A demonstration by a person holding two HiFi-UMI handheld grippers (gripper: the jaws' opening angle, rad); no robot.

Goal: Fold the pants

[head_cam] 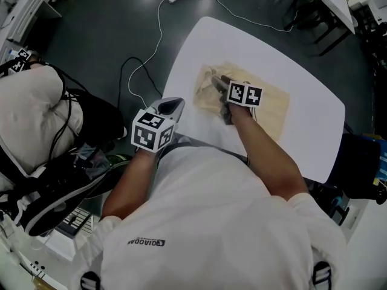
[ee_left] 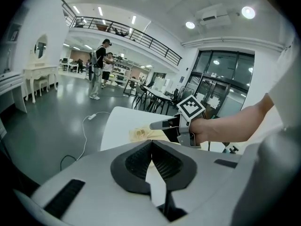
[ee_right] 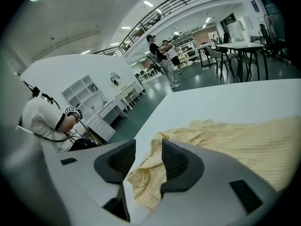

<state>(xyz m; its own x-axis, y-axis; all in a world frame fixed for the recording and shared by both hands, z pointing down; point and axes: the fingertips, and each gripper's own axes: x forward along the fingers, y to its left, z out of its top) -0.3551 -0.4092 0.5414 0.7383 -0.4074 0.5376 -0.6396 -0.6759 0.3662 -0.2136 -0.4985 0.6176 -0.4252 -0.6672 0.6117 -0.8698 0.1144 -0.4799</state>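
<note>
Pale yellow pants on a white tabletop, right claw over them, left claw off to the side.

The pants lie crumpled and partly folded near the middle of the white tabletop. The right claw hovers low over their bunched edge with its 2 jaws apart. A fold of the checked cloth shows in the gap, but the pads do not press on it. The left claw is at the tabletop's left edge, apart from the pants, its jaws closed together with nothing between them. A white cable trails across the dark floor beyond the tabletop.
</note>
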